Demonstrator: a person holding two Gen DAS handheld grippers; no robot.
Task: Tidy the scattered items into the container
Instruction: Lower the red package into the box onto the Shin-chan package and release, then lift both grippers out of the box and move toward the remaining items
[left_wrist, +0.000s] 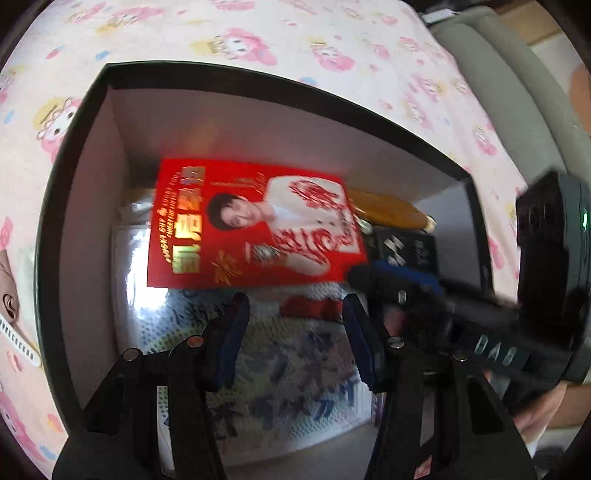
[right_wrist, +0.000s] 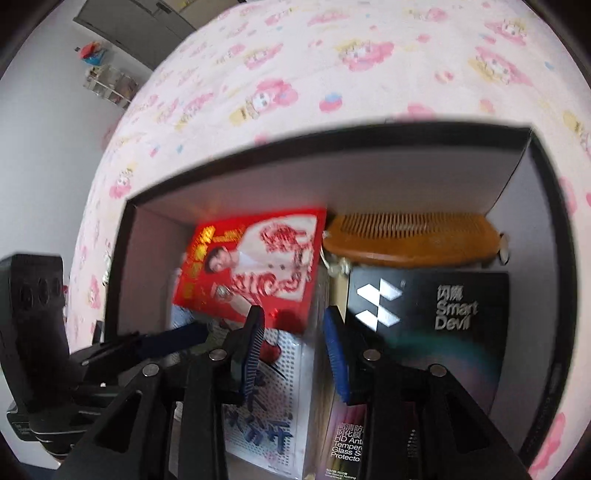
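An open black box with pale inner walls sits on the bed. Inside it a red card with a printed portrait lies on a white dotted packet. A wooden comb and a black Smart Devil box lie beside it. My left gripper hangs open over the packet, holding nothing. My right gripper is open at the card's lower corner, its pads off the card.
The box rests on a pink cartoon-print bed sheet. A grey padded edge runs along the bed's right. A white ribbed strap lies outside the box on the left. A small shelf stands by the far wall.
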